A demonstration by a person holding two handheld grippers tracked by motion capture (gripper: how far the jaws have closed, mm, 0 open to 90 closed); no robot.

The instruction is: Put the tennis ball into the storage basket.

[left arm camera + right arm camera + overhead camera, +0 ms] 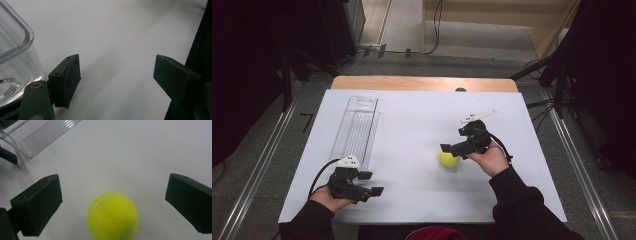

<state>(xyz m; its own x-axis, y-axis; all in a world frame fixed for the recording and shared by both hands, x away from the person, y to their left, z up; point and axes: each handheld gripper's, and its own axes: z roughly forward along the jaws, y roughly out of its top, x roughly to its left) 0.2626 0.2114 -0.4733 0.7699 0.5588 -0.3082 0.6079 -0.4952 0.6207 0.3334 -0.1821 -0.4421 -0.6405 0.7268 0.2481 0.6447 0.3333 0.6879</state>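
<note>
A yellow-green tennis ball [449, 158] rests on the white table sheet [412, 125], right of centre. My right gripper [451, 150] is open just over it; in the right gripper view the ball [113, 215] lies between the two wide-apart jaws without touching either, and the right gripper [113, 205] holds nothing. A long clear plastic tray [355, 127] lies empty at the left. My left gripper [371, 183] sits open near the front left edge, just below the tray's near end. In the left gripper view the left gripper [117, 75] has bare sheet between its jaws, with the tray's corner [15, 57] beside the left jaw.
The wooden table edge [422, 83] shows beyond the sheet at the back. Metal floor rails [257, 165] run along both sides of the table. Dark stands and cables [557, 75] crowd the back right. The person's sleeves [522, 205] come in from the bottom.
</note>
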